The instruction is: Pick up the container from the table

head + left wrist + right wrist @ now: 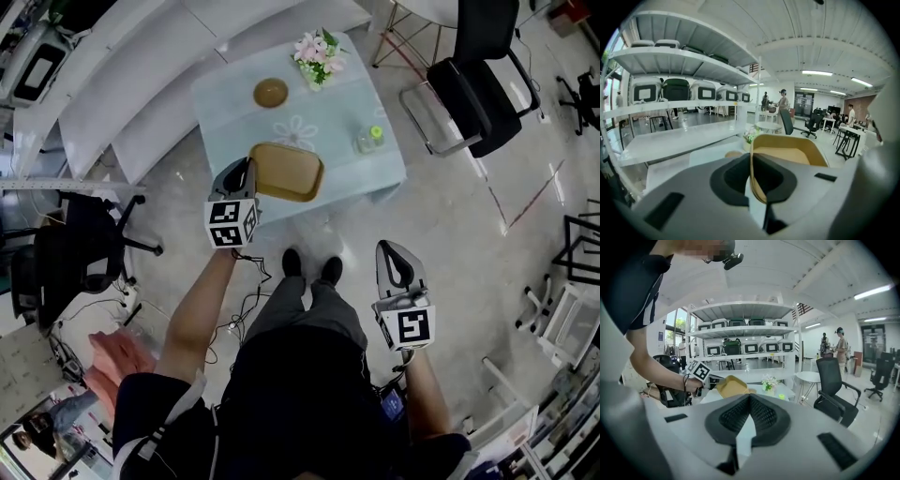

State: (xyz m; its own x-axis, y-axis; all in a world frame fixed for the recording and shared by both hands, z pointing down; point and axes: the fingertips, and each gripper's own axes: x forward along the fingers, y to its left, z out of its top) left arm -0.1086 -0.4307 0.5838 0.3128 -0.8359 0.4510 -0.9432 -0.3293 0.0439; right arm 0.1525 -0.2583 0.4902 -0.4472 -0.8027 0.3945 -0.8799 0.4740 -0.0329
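The container (286,172) is a shallow tan tray with rounded corners. It hangs above the near edge of the pale blue table (234,122). My left gripper (250,169) is shut on its left rim. In the left gripper view the thin tan rim (754,180) runs between the closed jaws of the left gripper (752,161), and the container (787,150) spreads out to the right, tilted. My right gripper (394,249) is lower, over the floor at the right, shut with nothing in it. In the right gripper view the right gripper (750,399) shows closed and the container (731,386) is lifted at the left.
On the table stand a brown bowl (271,92), a small bunch of flowers (319,52) and a small jar with a green top (371,139). A black office chair (478,84) is to the right, another black chair (75,258) to the left, white shelving (684,65) behind.
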